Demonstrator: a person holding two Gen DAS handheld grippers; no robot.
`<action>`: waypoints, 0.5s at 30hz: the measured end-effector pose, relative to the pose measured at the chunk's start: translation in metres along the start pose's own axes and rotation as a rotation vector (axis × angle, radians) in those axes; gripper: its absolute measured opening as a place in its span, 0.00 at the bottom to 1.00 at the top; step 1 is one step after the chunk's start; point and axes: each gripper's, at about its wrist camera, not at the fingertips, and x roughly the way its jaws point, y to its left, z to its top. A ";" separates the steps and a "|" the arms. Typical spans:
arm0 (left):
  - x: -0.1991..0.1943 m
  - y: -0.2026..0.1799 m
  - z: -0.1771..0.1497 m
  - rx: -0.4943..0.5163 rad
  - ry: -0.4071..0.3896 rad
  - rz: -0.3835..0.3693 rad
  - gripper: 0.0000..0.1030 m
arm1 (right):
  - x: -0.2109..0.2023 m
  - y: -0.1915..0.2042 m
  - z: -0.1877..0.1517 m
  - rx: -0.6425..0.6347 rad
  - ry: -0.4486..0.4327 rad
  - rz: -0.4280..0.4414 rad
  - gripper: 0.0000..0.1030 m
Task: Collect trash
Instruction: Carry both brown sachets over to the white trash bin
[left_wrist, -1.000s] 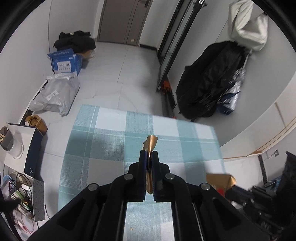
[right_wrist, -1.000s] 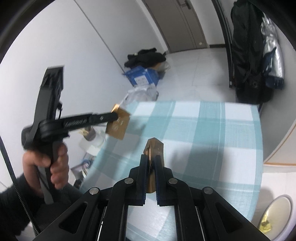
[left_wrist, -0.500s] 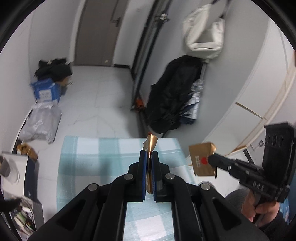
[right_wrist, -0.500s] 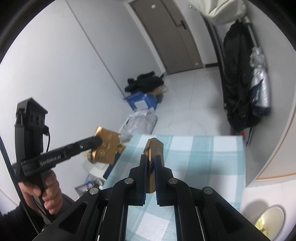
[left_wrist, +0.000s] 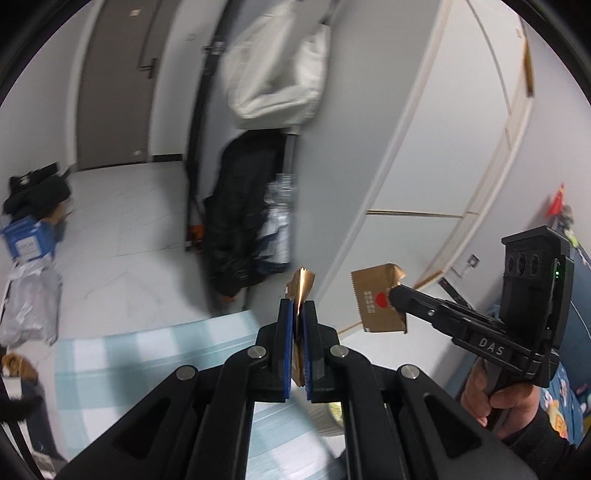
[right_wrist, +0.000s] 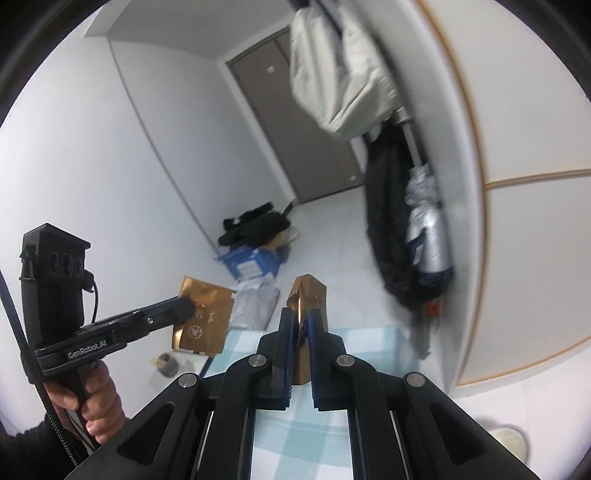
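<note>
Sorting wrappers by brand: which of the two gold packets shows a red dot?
The gold packet in the right gripper; the left gripper's packet shows a flower emblem instead.

The right gripper (right_wrist: 301, 325) occupied the lower centre of the frame, its blue-padded fingers (right_wrist: 286, 332) clamped on a gold wrapper (right_wrist: 308, 295) standing upright between them. At left, the left gripper (right_wrist: 181, 306), held in a hand (right_wrist: 94, 402), pinched a second gold wrapper (right_wrist: 203, 321). Below lay the checked tablecloth (right_wrist: 369, 343). A blue box (right_wrist: 251, 262) sat mid-frame on the floor.
</note>
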 end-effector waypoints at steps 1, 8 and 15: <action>0.006 -0.010 0.003 0.018 0.007 -0.018 0.01 | -0.005 -0.005 0.001 0.001 -0.007 -0.008 0.06; 0.043 -0.062 0.012 0.115 0.065 -0.110 0.01 | -0.048 -0.059 0.000 0.043 -0.070 -0.107 0.06; 0.100 -0.116 0.007 0.227 0.187 -0.194 0.01 | -0.083 -0.126 -0.025 0.135 -0.098 -0.213 0.06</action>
